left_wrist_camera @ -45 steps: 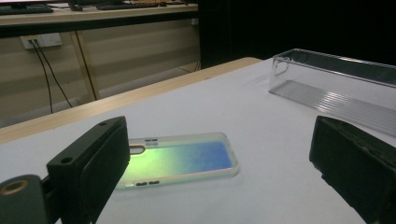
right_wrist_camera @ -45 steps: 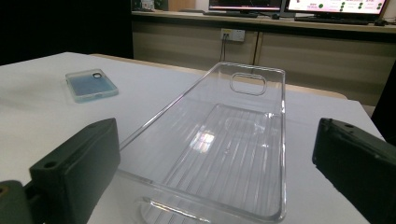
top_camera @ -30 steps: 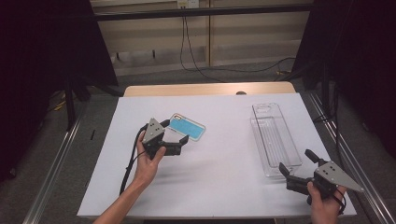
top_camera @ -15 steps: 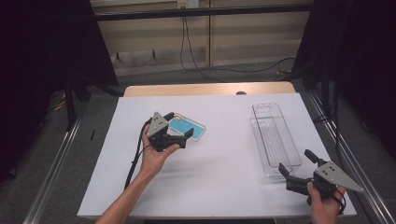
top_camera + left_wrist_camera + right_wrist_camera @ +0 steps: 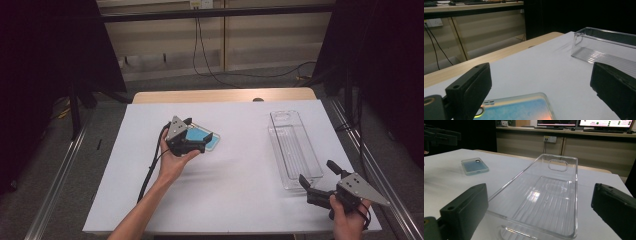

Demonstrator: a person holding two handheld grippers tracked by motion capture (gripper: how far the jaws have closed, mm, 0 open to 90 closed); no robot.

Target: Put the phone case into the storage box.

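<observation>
My left tongs (image 5: pixel 202 141) hover over the blue phone case (image 5: pixel 204 138), which lies flat on the white bench (image 5: pixel 235 195) at about ten o'clock from the bench's middle. In the left gripper view the jaws stand wide apart, released, with the case's (image 5: pixel 520 108) near end low between them; I cannot tell whether either jaw touches it. My left hand (image 5: pixel 172 162) wraps the tool from below, and its black cable (image 5: pixel 150 172) trails back along my forearm.

The clear plastic tray (image 5: pixel 294 147) lies lengthwise at about three o'clock on the bench, well apart from the case. My right tongs (image 5: pixel 320 177) sit at about five o'clock, just beside the tray's near end, held in my right hand (image 5: pixel 347 220). In the right gripper view these jaws are also spread wide, gripping nothing, and the tray (image 5: pixel 544 195) stretches away between them with a handle cut-out in its far wall; the case (image 5: pixel 474 166) shows beyond at the upper left.
</observation>
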